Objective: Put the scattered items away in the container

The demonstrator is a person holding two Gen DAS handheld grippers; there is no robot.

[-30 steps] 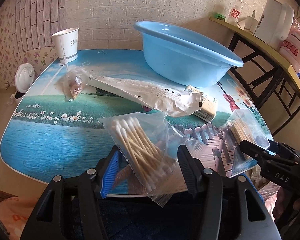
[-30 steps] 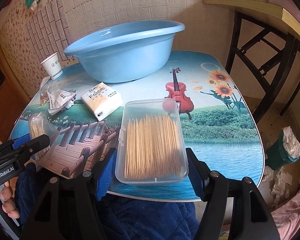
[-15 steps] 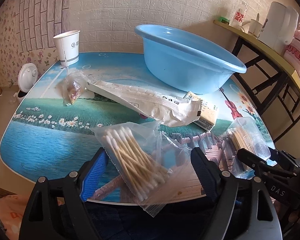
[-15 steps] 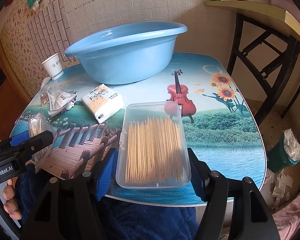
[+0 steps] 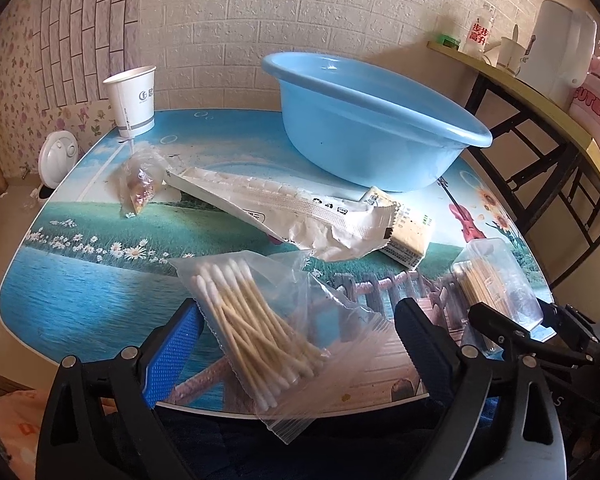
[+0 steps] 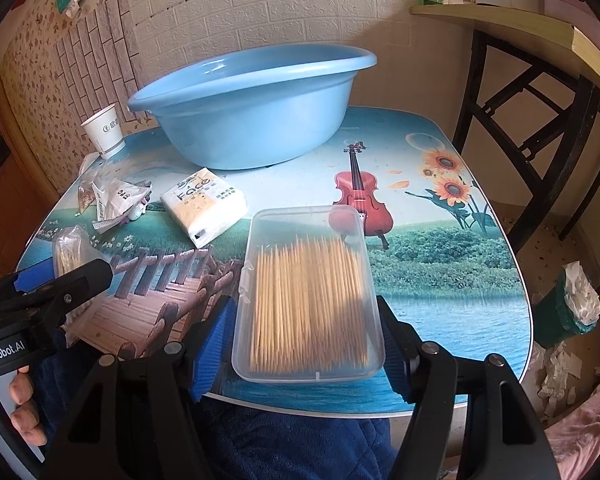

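Sitting at table [image 5: 80, 280] near edge: one swab bag [image 5: 256, 320], overhanging, between left gripper [image 5: 296, 332] jaws just opened wide, pads clear. One toothpick box [image 6: 308, 300] clamped in right gripper [image 6: 306, 342]. One basin [image 5: 364, 128] at far edge; bare tabletop left.

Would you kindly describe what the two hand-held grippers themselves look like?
Both are black plastic with silver screws. The left hand-held gripper has long angular arms ending in ribbed blue pads; white lettering marks its body in the right wrist view. The right hand-held gripper matches, with ribbed blue pads. No cables are visible.
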